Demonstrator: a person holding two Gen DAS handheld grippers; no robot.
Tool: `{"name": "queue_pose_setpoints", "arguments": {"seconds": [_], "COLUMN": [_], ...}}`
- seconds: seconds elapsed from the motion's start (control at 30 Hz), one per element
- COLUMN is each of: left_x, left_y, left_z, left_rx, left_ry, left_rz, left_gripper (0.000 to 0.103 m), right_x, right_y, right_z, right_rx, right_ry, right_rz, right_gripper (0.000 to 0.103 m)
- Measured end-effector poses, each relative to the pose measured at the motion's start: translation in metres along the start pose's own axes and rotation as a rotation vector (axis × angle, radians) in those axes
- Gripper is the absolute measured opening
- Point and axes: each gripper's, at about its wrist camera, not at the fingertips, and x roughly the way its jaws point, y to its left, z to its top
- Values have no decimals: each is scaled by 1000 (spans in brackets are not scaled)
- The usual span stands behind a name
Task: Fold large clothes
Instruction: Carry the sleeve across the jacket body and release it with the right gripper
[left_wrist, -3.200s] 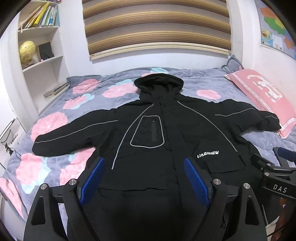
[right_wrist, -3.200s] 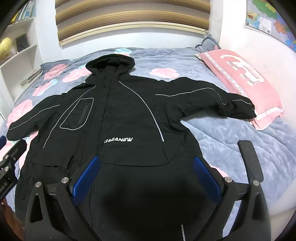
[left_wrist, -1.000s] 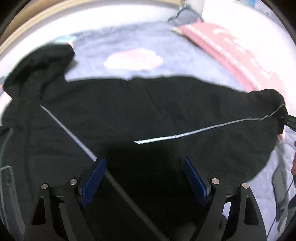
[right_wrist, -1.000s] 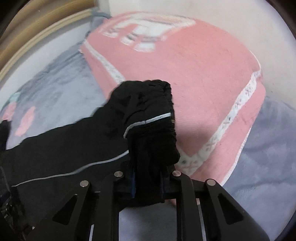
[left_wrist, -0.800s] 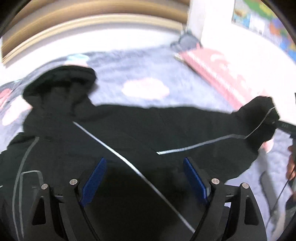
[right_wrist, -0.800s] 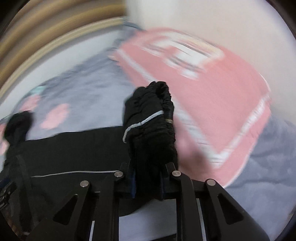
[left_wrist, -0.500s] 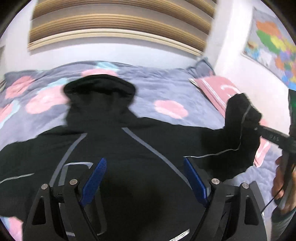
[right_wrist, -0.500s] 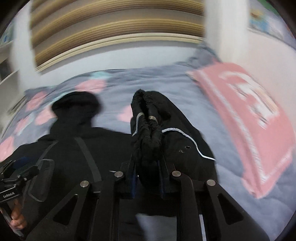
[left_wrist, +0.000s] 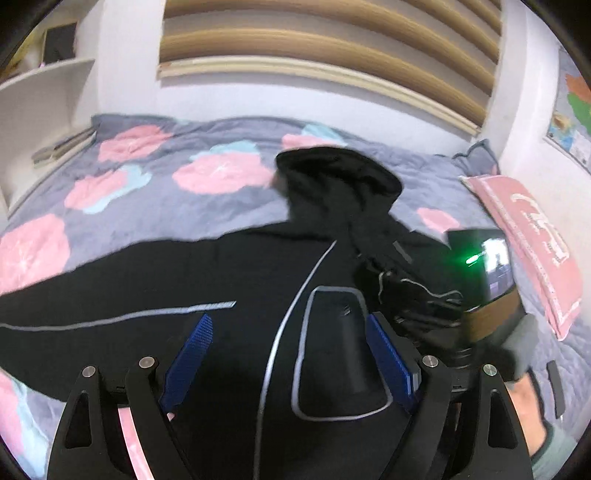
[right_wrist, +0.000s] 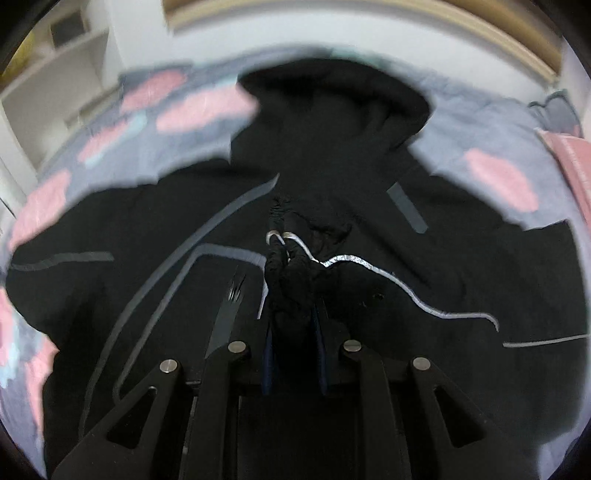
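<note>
A black hooded jacket (left_wrist: 229, 266) with grey reflective piping lies front up on the bed. My right gripper (right_wrist: 293, 295) is shut on the bunched cuff (right_wrist: 291, 266) of the jacket's right sleeve and holds it over the chest, just below the hood (right_wrist: 332, 99). The sleeve (right_wrist: 424, 280) trails off to the right, folded across the body. In the left wrist view my left gripper (left_wrist: 288, 354) stands open above the chest pocket (left_wrist: 340, 347), with nothing between its blue pads. The right gripper's body (left_wrist: 484, 273) shows there at the right, with a hand (left_wrist: 524, 402) below it.
A grey bedspread (left_wrist: 155, 206) with pink flowers covers the bed. A pink pillow (left_wrist: 532, 229) lies at the right by the wall. White shelves (left_wrist: 48, 110) stand at the left, a striped blind (left_wrist: 325, 44) hangs behind the bed, and a map (left_wrist: 572, 118) is on the right wall.
My right gripper has carried the sleeve cuff from over the pink pillow leftwards to the jacket's chest. My left gripper has swung left, from the right sleeve to over the chest pocket.
</note>
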Motion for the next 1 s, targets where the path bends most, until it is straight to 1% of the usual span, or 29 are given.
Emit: {"name": "queue_pose_setpoints", "arguments": {"seconds": [0.03, 0.1, 0.13, 0.17, 0.2, 0.23, 0.27, 0.3, 0.33, 0.37, 0.43, 0.5, 0.53, 0.6, 0.63, 0.7, 0.77, 0.8, 0.83, 0.87, 0.9, 0.97, 1.0], "left_x": [6, 15, 21, 25, 28, 29, 32, 35, 38, 43, 57, 76, 86, 106, 114, 141, 160, 169, 177, 183, 187, 177, 166], "left_y": [4, 13, 15, 14, 13, 11, 8, 4, 0, -7, -22, -37, -45, -60, -65, -75, -83, -89, -94, -97, -99, -97, -92], "left_z": [-2, -4, -3, -1, 0, -1, 1, 3, 6, 8, 12, 14, 15, 17, 18, 20, 20, 19, 18, 17, 17, 21, 24], "left_rx": [-5, -18, -24, -25, -24, -21, -18, -12, 10, 18, 24, 14, 9, 0, 1, -22, -27, -22, -16, -14, -20, -35, -46], "left_ry": [15, 40, 56, 71, 80, 85, 93, 103, 90, 99, 130, 175, 196, 216, 215, 251, 275, 292, 313, 341, 356, 310, 272], "left_rz": [-2, -16, -33, -52, -69, -81, -103, -121, -129, -169, -223, -284, -297, -309, -295, -250, -230, -218, -208, -203, -201, -206, -215], "left_gripper": [85, 85, 85, 85, 85, 85, 86, 86, 86, 86, 86, 86, 86, 86, 86, 86, 85, 80, 67, 18, 17, 16, 16], "right_x": [11, 22, 23, 19, 13, 2, -11, -24, -40, -54, -80, -100, -109, -123, -125, -126, -126, -127, -127, -126, -126, -128, -127], "right_y": [7, 14, 19, 19, 15, 5, -5, -15, -26, -34, -56, -78, -92, -114, -126, -148, -169, -177, -185, -193, -201, -214, -217], "right_z": [-6, -13, -15, -15, -15, -15, -14, -14, -14, -15, -15, -22, -28, -42, -46, -51, -61, -65, -68, -70, -73, -76, -76], "right_rx": [-16, -62, -101, -129, -132, -109, -72, -41, -17, -3, 13, 24, 33, 49, 54, 71, 98, 110, 125, 138, 156, 189, 201], "right_ry": [12, 6, 8, 11, 12, 5, -15, -39, -69, -101, -144, -165, -176, -193, -193, -178, -159, -152, -144, -139, -134, -133, -133], "right_rz": [-23, -61, -83, -86, -56, 7, 65, 99, 125, 130, 91, 41, 19, -22, -47, -94, -113, -119, -130, -141, -155, -165, -166], "right_gripper": [28, 28, 28, 30, 40, 52, 56, 61, 62, 62, 62, 62, 62, 62, 62, 62, 62, 62, 62, 62, 62, 62, 62]}}
